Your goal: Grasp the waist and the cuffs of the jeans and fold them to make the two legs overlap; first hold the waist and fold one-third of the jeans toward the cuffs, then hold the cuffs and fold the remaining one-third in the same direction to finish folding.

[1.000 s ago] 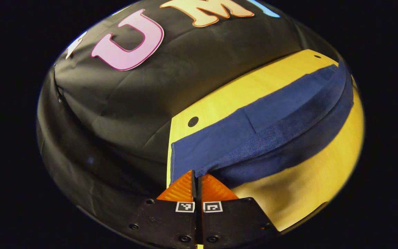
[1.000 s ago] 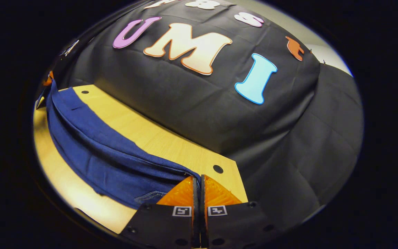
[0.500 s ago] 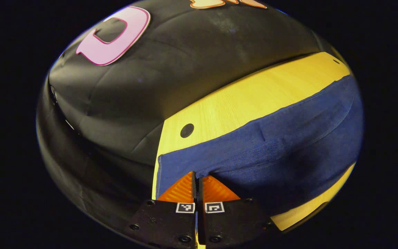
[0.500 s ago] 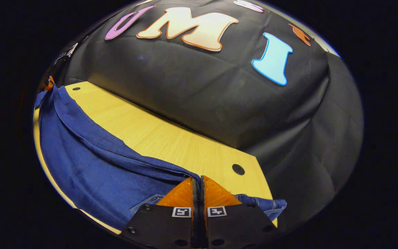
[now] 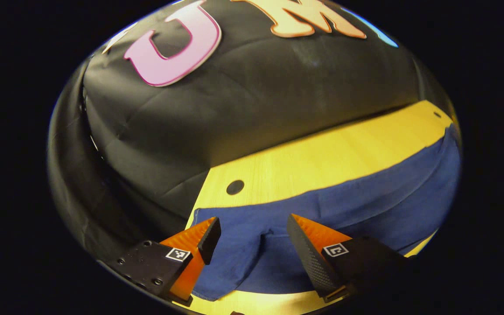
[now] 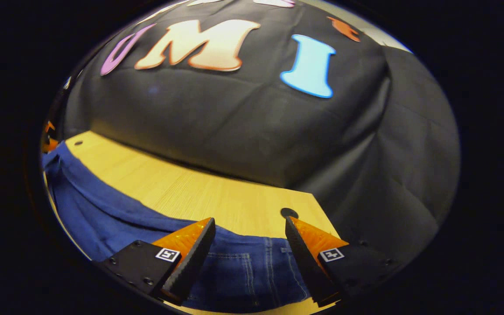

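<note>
Dark blue jeans (image 5: 365, 201) lie lengthwise on the light wooden table (image 5: 322, 157), legs one over the other. In the left gripper view, the cuff end (image 5: 239, 245) rests flat on the table between the spread fingers of my left gripper (image 5: 252, 227), which is open and grips nothing. In the right gripper view, the waist end (image 6: 252, 267), with its stitched seams, lies between the fingers of my right gripper (image 6: 250, 227), also open. The jeans (image 6: 103, 214) run off to the left there. The left gripper (image 6: 48, 140) shows small at the far left edge.
The table's near corners each have a dark round hole (image 5: 235, 187) (image 6: 288, 213). Black cloth wall (image 5: 243, 105) rises right behind the table's far edge. A bare strip of wood (image 6: 182, 188) runs between the jeans and the wall.
Both grippers went from shut on the jeans' ends to open. The lifted cloth has dropped flat onto the table, and both grippers have pulled back a little.
</note>
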A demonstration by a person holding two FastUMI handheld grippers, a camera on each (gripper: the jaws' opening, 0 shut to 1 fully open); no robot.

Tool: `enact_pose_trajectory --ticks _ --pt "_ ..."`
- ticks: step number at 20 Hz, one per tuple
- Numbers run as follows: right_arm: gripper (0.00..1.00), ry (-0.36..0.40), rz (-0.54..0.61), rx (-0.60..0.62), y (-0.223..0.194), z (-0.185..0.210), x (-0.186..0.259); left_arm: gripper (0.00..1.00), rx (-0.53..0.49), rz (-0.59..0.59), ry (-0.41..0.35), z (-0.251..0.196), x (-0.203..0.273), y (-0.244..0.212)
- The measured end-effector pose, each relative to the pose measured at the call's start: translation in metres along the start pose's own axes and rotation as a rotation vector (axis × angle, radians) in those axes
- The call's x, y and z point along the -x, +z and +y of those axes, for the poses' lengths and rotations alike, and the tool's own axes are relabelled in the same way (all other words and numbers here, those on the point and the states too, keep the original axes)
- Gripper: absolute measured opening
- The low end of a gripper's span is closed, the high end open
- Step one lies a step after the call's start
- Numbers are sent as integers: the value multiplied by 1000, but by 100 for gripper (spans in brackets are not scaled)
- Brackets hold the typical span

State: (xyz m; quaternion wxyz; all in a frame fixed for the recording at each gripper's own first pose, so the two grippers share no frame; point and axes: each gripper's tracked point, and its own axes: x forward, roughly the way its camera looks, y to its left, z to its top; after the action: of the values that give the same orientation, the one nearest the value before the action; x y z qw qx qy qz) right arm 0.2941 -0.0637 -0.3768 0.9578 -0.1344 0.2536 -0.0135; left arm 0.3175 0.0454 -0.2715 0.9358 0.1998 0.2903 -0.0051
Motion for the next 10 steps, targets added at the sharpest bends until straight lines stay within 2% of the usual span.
enact_pose_trajectory --ticks 4,10 --pt "99 -109 93 -186 -35 -60 16 94 104 -110 -92 -3 21 31" --pt "100 -222 281 -342 -120 -109 25 94 112 -157 -149 -15 47 61"
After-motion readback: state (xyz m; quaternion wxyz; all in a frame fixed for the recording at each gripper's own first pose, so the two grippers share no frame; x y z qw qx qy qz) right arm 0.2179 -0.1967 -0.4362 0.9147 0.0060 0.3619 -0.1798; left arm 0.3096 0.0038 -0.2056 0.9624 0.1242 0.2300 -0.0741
